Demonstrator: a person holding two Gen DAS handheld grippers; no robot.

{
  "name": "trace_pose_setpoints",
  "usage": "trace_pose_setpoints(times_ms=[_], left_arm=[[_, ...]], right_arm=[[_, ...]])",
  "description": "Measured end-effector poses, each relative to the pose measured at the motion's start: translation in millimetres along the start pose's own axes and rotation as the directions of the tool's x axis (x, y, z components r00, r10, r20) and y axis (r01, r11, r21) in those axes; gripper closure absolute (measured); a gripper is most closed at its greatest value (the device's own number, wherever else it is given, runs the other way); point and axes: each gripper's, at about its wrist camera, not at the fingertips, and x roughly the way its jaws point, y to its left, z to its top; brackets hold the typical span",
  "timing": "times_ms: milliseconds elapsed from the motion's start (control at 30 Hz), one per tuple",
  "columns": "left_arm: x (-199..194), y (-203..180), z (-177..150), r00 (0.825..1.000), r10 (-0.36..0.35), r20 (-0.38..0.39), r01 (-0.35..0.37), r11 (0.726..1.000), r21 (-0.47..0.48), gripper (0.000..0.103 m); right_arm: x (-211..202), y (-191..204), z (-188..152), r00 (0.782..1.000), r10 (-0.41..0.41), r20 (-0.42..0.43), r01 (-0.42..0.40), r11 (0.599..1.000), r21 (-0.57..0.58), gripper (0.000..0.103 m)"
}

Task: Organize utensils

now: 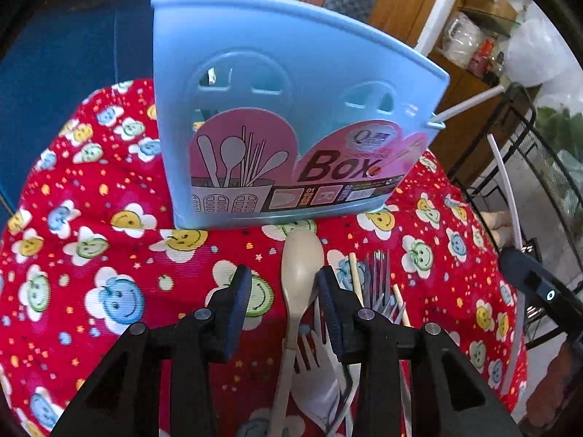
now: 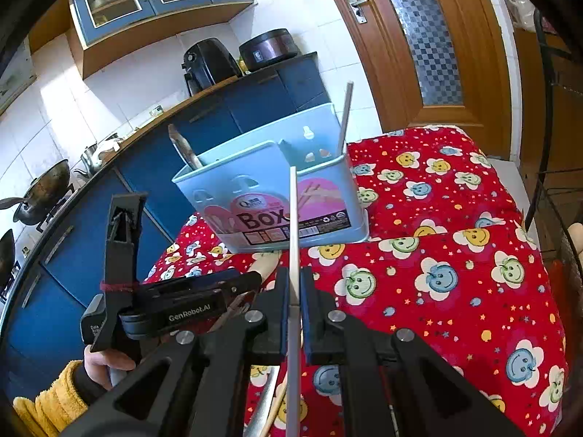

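Observation:
A light blue utensil box [image 1: 291, 116] stands on the red smiley tablecloth [image 1: 91, 255]; it also shows in the right wrist view [image 2: 269, 189], with a white chopstick [image 2: 345, 116] and a dark utensil handle [image 2: 184, 147] standing in it. My left gripper [image 1: 284, 291] is open, low over a pile of utensils: a beige spoon [image 1: 300, 269] lies between its fingers, with forks [image 1: 379, 284] and wooden chopsticks [image 1: 355, 276] beside it. My right gripper [image 2: 295, 291] is shut on a white chopstick [image 2: 293, 225], held upright above the table in front of the box.
The left gripper's body [image 2: 175, 306] and the hand in a yellow sleeve [image 2: 54, 400] are at the right view's lower left. A black wire rack [image 1: 528, 167] stands right of the table. Blue kitchen cabinets [image 2: 218, 116] run behind, a wooden door [image 2: 430, 36] beyond.

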Motion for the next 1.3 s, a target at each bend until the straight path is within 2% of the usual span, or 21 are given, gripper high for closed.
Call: trace_pose_setpoints(times_ms=[67,100,133,400,700,833,1033,1300], left_arm=[[3,-2,2,1.000,-0.009,-0.003,0.009,1.000,0.009,0.064],[4,-3,3,1.000,-0.013,-0.003,0.013,1.000,0.016,0.069],[5,-5,3,1.000,-0.017,-0.006,0.017,1.000,0.021,0.080],[0,-15,-1,0.998,-0.057,0.024,0.056,0.998,0.024,0.080],[-42,-5,-9,0.986,-0.087,0.140,0.092,0.995,-0.031,0.084],[-63,-1,-8,0.976,-0.099,0.193,0.108,0.994,-0.034,0.101],[-69,1,-8,0.971,-0.116,0.207,0.125,0.992,-0.031,0.102],[-60,0,-11,0.983,-0.092,0.162,0.099,0.994,-0.038,0.102]], right_arm=[[3,-3,0,1.000,-0.001,-0.004,0.001,1.000,0.004,0.096],[4,-4,0,1.000,-0.001,-0.006,0.001,1.000,0.006,0.096],[6,-5,1,1.000,-0.001,-0.008,0.001,1.000,0.009,0.096],[10,-9,1,1.000,0.005,-0.009,-0.005,1.000,0.015,0.096],[2,-1,9,0.999,0.019,0.045,-0.018,1.000,-0.013,0.096],[0,5,12,0.998,0.023,0.062,-0.021,0.999,-0.029,0.096],[-2,11,13,0.998,0.024,0.066,-0.022,0.999,-0.040,0.096],[-4,12,13,0.997,0.022,0.072,-0.019,0.999,-0.038,0.096]])
